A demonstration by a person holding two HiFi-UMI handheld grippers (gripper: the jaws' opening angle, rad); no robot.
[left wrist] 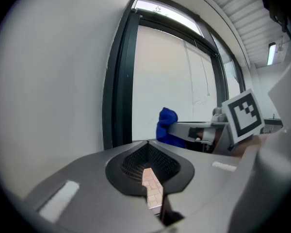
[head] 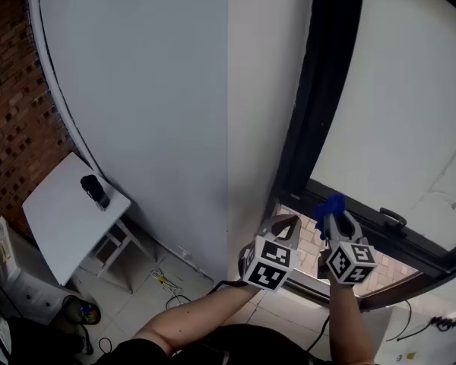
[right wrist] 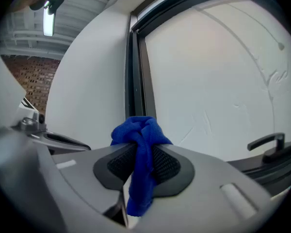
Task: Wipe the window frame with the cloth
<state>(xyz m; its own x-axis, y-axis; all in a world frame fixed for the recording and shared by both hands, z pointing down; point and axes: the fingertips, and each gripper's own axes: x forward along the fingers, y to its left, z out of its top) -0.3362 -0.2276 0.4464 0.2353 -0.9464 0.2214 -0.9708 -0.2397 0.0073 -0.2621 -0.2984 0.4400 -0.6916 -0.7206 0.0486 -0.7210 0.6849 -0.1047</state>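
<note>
A blue cloth (right wrist: 140, 152) is bunched between the jaws of my right gripper (right wrist: 141, 166), which is shut on it. From the head view the cloth (head: 331, 206) sits at the tip of the right gripper (head: 332, 220), close to the black window frame (head: 319, 90) near its lower left corner. My left gripper (head: 291, 223) is just left of it, jaws shut with nothing between them. The left gripper view looks over its closed jaws (left wrist: 149, 171) at the frame's dark upright (left wrist: 120, 81) and at the cloth (left wrist: 167, 126) on the right gripper.
A black window handle (right wrist: 266, 144) sits on the lower sash (head: 391, 220). A white wall (head: 175, 90) stands left of the frame. Down on the floor are a white table (head: 68, 215) with a dark object (head: 95, 191), and cables (head: 167, 284).
</note>
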